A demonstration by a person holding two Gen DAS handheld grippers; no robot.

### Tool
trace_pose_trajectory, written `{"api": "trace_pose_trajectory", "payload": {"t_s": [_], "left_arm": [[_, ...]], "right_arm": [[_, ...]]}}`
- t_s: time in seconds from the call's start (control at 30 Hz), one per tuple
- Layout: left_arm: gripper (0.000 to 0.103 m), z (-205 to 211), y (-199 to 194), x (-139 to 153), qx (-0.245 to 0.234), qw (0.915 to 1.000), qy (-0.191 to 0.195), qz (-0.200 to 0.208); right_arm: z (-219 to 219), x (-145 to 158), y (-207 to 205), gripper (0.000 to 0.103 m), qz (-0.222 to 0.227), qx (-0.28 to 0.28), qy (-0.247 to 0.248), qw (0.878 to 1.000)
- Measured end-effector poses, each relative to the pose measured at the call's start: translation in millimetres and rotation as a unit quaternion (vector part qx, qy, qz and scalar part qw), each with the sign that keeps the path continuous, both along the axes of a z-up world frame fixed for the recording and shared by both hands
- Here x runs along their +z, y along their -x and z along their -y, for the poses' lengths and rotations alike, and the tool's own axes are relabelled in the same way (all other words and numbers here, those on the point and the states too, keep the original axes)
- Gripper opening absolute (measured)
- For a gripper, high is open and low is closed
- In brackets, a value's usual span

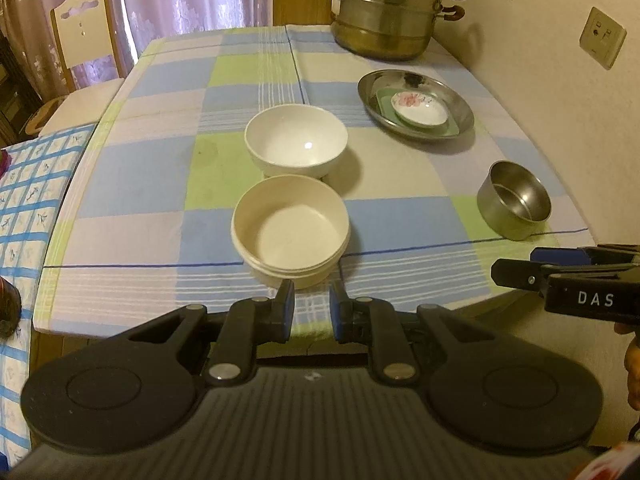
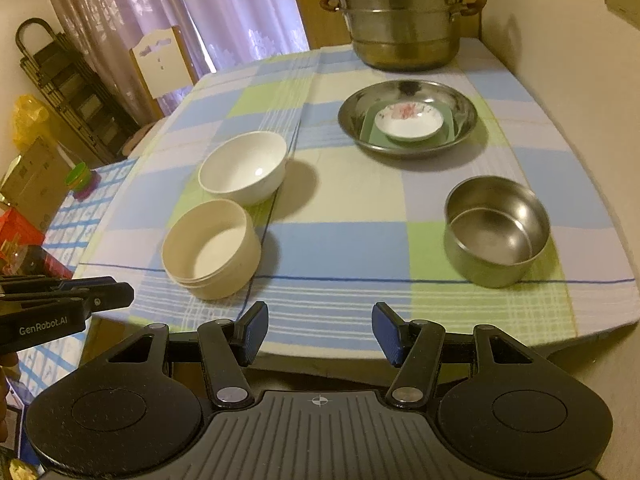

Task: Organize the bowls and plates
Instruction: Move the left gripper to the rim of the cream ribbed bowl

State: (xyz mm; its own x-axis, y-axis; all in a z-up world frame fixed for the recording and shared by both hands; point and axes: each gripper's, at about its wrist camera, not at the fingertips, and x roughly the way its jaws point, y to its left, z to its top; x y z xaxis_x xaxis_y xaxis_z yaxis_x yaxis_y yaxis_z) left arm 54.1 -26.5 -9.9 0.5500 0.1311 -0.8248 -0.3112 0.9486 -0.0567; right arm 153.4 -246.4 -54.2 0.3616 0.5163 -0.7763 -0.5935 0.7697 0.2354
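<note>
Plainly, both sets of fingers [image 1: 286, 308] were empty, the left gripper [image 1: 312, 308] narrowly apart, the right gripper [image 2: 320, 332] wide, while the near cream bowl [image 1: 291, 229], white bowl [image 1: 296, 146] and steel bowl [image 2: 496, 230] sat unstacked on the counter [image 1: 160, 184], small plates already nested in the far steel dish [image 2: 408, 120].

The left hand-held gripper [image 1: 312, 307] points forward and downward, its blue-padded jaws set a narrow gap apart with nothing between them. The right hand-held gripper [image 2: 320, 334] tilts down likewise, jaws spread much wider and empty. Each appears in the other's view, level beside it. Part of a hand [image 1: 632, 376] shows behind the right one.
</note>
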Motion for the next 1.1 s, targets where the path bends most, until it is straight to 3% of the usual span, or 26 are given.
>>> {"api": "trace_pose_trajectory", "payload": {"t_s": [0.53, 1.1], "left_arm": [[0.017, -51, 8, -15, 0.015, 0.9996, 0.002, -0.023], [0.017, -87, -14, -30, -0.003, 0.9996, 0.004, -0.027]], "right_arm": [[-53, -17, 6, 0.059, -0.023, 0.012, 0.016, 1.000], [-81, -33, -4, 0.058, -0.036, -0.012, 0.015, 0.999]]}}
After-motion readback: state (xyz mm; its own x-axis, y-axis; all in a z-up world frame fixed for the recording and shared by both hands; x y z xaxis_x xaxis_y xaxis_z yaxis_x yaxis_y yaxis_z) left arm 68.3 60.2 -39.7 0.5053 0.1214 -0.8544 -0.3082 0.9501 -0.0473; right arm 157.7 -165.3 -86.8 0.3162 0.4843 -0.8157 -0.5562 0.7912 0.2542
